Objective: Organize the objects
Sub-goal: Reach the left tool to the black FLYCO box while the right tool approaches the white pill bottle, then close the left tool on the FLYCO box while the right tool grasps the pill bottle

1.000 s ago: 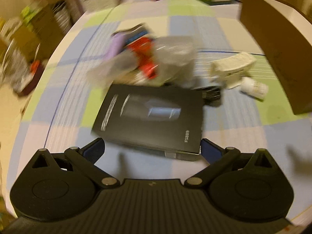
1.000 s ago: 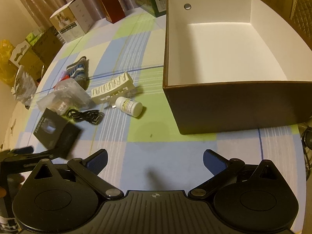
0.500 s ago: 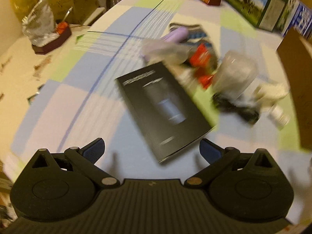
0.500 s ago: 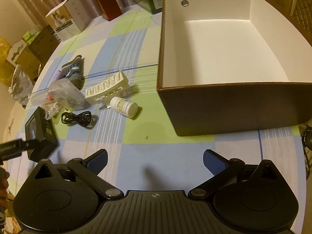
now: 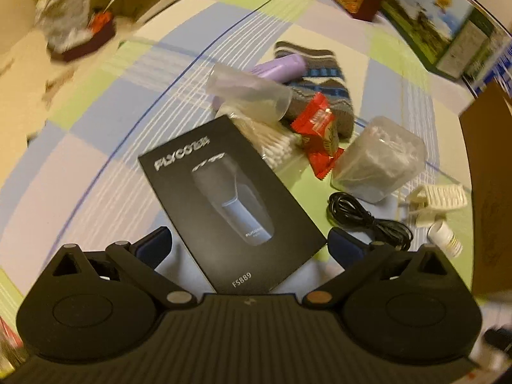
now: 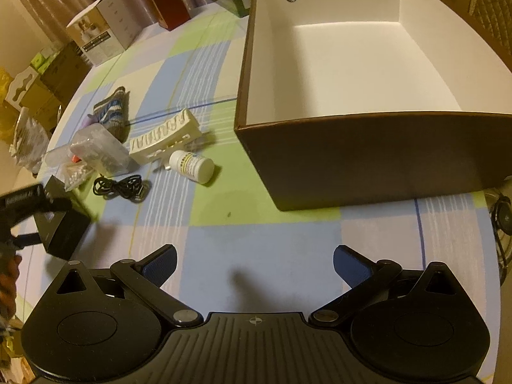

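1. The flat black cardboard shaver box [image 5: 233, 204] is seen between the wide-spread fingers of the left gripper [image 5: 248, 241]; contact cannot be told.
2. The box is located near the left edge of the checked tablecloth [image 6: 256, 249].
3. The right gripper [image 6: 254, 260] is held with jaws apart and empty, before the brown cardboard box [image 6: 377, 156].

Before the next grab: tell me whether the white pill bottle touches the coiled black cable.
Apart. The right wrist view shows the white pill bottle lying right of the coiled black cable, with a strip of checked tablecloth between them.
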Demonstrator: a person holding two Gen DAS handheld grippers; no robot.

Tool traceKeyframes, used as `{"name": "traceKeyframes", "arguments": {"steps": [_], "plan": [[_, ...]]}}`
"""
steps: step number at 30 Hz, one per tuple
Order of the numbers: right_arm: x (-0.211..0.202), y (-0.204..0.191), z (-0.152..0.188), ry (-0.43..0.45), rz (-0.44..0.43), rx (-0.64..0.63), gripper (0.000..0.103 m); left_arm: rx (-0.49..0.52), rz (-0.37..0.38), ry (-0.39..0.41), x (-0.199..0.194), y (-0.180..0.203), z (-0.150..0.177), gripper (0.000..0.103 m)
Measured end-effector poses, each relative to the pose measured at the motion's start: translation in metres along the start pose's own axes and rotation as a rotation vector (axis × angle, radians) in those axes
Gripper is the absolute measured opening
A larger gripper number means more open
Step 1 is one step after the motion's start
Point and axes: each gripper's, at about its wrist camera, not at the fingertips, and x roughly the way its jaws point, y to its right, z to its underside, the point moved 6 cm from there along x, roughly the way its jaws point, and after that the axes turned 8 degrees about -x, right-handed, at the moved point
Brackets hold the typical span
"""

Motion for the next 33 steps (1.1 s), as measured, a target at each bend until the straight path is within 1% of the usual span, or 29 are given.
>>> {"name": "traceKeyframes", "arguments": {"steps": [2,5,7,8,12,14,16,18,22,25,26,27,29,33], "plan": [[0.0,-0.002,0.001,-0.002,-0.004,-0.011,0.101,-0.039,-0.006,-0.014,0.004,0.001,-0.004,0.102],[-0.002,0.0,0.003,0.0,-0.007,-0.02,0.101,-0.027,-0.063,-0.008,0.013,0.006,-0.007,0.102],[-0.003,0.004,0.006,-0.005,-0.007,-0.013,0.101,-0.034,-0.062,0.002,0.015,0.004,-0.008,0.102],[-0.002,0.006,0.007,-0.009,-0.007,-0.011,0.101,-0.032,-0.063,0.007,0.014,0.002,-0.006,0.1],[-0.002,0.013,0.012,-0.023,-0.006,-0.013,0.101,-0.018,-0.059,0.031,0.007,-0.014,0.003,0.084],[-0.001,0.014,0.014,-0.03,-0.013,-0.02,0.101,-0.009,-0.046,0.044,0.0,-0.024,0.009,0.081],[0.0,0.013,0.015,-0.038,-0.023,-0.035,0.101,0.013,-0.054,0.058,-0.008,-0.033,0.014,0.078],[0.001,0.011,0.017,-0.043,-0.033,-0.05,0.101,0.034,-0.068,0.063,-0.014,-0.04,0.021,0.078],[0.004,0.006,0.022,-0.055,-0.049,-0.067,0.101,0.029,-0.083,0.055,-0.025,-0.056,0.034,0.078],[0.003,-0.002,0.024,-0.046,-0.058,-0.083,0.101,0.072,-0.104,0.034,-0.03,-0.064,0.041,0.078],[0.003,-0.006,0.023,-0.04,-0.061,-0.089,0.101,0.093,-0.109,0.035,-0.033,-0.065,0.041,0.079],[0.003,-0.01,0.022,-0.033,-0.064,-0.097,0.101,0.113,-0.112,0.038,-0.035,-0.065,0.04,0.086],[0.003,-0.022,0.02,-0.012,-0.069,-0.122,0.101,0.153,-0.105,0.055,-0.039,-0.062,0.034,0.093],[0.001,-0.051,0.011,0.045,-0.069,-0.186,0.101,0.215,-0.084,0.072,-0.032,-0.053,0.016,0.093]]}}
